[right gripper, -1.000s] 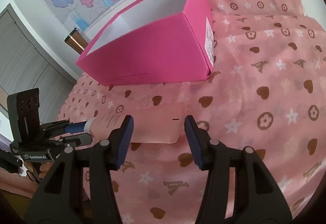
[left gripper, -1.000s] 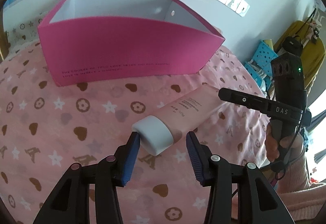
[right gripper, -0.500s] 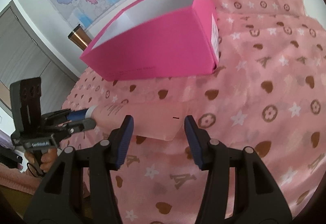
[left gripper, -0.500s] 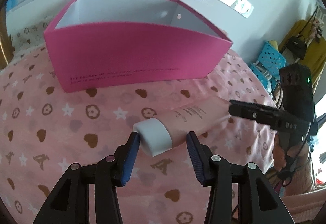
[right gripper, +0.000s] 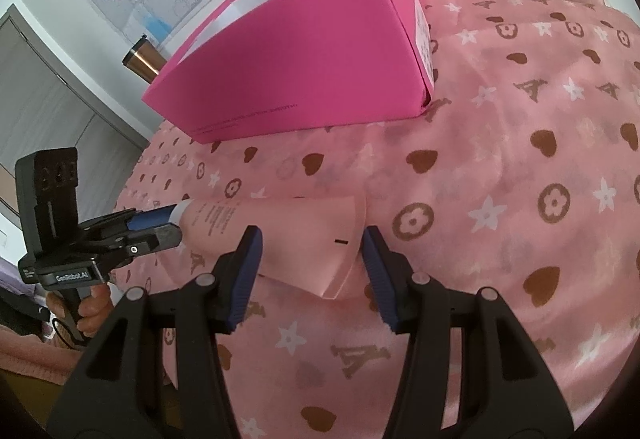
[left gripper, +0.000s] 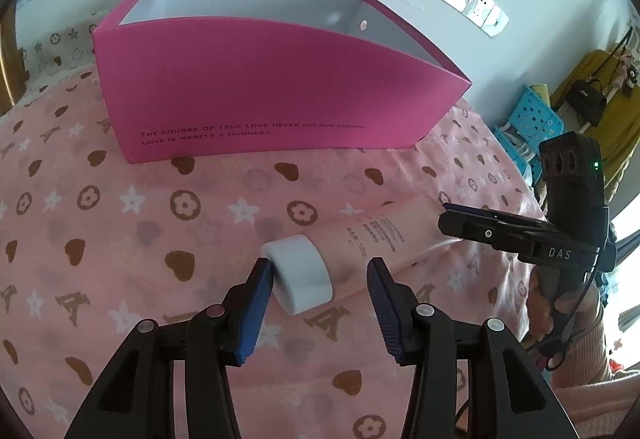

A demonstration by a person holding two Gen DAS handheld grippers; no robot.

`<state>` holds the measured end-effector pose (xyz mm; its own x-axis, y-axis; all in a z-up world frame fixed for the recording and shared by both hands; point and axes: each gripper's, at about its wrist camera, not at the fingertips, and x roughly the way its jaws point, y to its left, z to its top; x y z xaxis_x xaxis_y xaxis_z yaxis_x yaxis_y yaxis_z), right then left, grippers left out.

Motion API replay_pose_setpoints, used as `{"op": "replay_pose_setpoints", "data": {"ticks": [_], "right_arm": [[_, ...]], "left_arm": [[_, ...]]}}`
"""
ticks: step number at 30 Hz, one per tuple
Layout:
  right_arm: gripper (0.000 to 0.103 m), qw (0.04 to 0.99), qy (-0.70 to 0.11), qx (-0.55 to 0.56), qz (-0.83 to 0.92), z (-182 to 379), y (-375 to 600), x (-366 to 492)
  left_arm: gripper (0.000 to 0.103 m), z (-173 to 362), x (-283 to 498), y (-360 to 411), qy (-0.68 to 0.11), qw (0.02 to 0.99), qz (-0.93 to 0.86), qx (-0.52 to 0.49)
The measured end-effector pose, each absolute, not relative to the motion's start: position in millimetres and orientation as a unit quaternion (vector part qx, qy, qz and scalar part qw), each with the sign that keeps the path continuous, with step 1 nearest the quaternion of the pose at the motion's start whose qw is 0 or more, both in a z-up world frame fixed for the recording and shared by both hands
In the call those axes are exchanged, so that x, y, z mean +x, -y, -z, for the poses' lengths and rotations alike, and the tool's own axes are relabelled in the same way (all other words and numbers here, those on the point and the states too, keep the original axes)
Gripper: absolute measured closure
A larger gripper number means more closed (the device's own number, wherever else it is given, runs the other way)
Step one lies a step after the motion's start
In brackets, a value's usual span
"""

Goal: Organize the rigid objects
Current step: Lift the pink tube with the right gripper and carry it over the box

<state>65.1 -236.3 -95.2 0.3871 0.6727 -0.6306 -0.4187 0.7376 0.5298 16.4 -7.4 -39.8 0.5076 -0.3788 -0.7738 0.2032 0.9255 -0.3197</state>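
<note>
both tilted down. left hand-held gripper [left gripper: 320, 279] part open around tube [left gripper: 360, 243] cap, right pad clear. right hand-held gripper [right gripper: 312, 259] straddles crimped tail, ungripped. tube lies between them, before pink box [left gripper: 260, 99].

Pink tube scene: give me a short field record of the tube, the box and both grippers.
tube: pink tube with white cap, lifted off the cloth, lying roughly level
left gripper: around the cap; only one pad touches
right gripper: at the tube's flat crimped end; contact unclear
box: magenta box, open-topped, behind the tube, nothing visible inside
surface: pink patterned cloth
</note>
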Motion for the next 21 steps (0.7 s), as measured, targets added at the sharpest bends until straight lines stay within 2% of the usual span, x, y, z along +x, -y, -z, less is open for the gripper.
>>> {"op": "replay_pose_setpoints", "data": {"ticks": [4, 21], "right_arm": [[0.047, 0.821, -0.441, 0.144, -0.332, 93, 236, 63], [0.047, 0.845, -0.398, 0.133, -0.332, 55, 235, 57]], "left_arm": [[0.052, 37, 15, 9, -0.463, 0.866, 0.166, -0.088], [0.051, -1, 12, 14, -0.421, 0.89, 0.163, -0.065]]}}
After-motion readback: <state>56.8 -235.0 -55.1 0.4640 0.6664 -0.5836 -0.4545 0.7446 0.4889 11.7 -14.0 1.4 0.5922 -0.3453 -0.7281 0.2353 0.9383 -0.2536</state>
